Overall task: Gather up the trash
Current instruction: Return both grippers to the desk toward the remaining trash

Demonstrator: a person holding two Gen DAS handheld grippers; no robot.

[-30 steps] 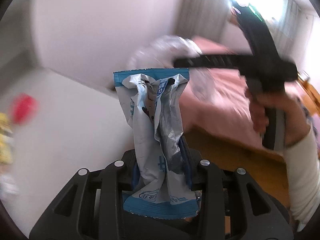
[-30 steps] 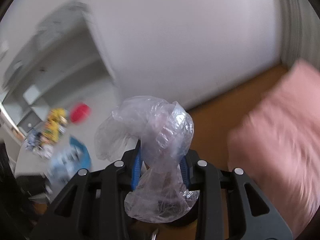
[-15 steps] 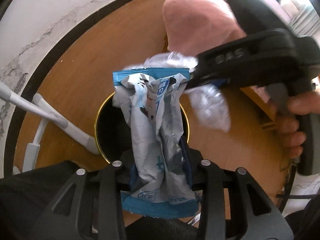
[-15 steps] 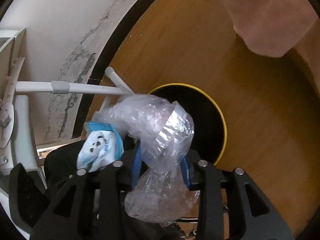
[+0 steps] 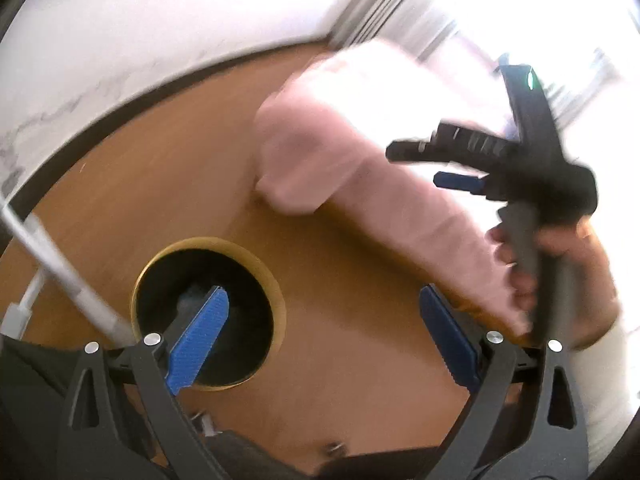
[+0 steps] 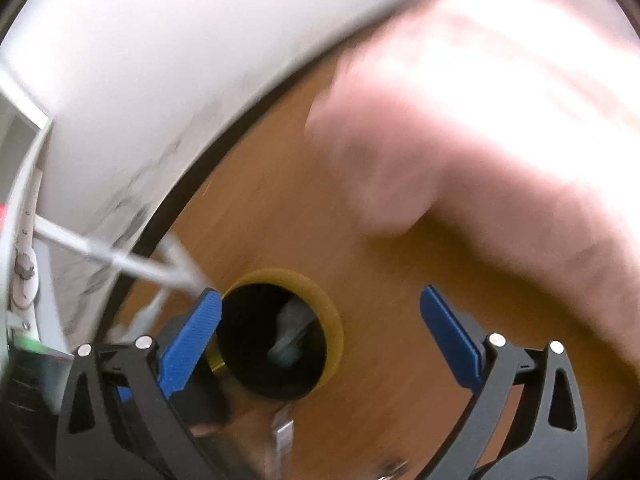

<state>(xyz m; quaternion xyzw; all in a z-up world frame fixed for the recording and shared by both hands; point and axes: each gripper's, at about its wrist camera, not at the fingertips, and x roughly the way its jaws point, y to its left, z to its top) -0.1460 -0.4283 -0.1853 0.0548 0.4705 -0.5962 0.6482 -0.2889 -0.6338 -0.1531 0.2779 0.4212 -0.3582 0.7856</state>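
Wooden floor [image 5: 360, 360] beneath 2 tools: left gripper [image 5: 320, 334] and right gripper [image 6: 320, 334], jaws just opened wide, now empty; wrappers dropped into gold-rimmed bin [image 5: 276, 292] ahead, pale trash [image 6: 290, 336] inside.

black bin [image 5: 208, 264] gold-rimmed, pink bedding [image 5: 320, 152]

Bin [image 6: 334, 312] contents (pale scraps) blurred
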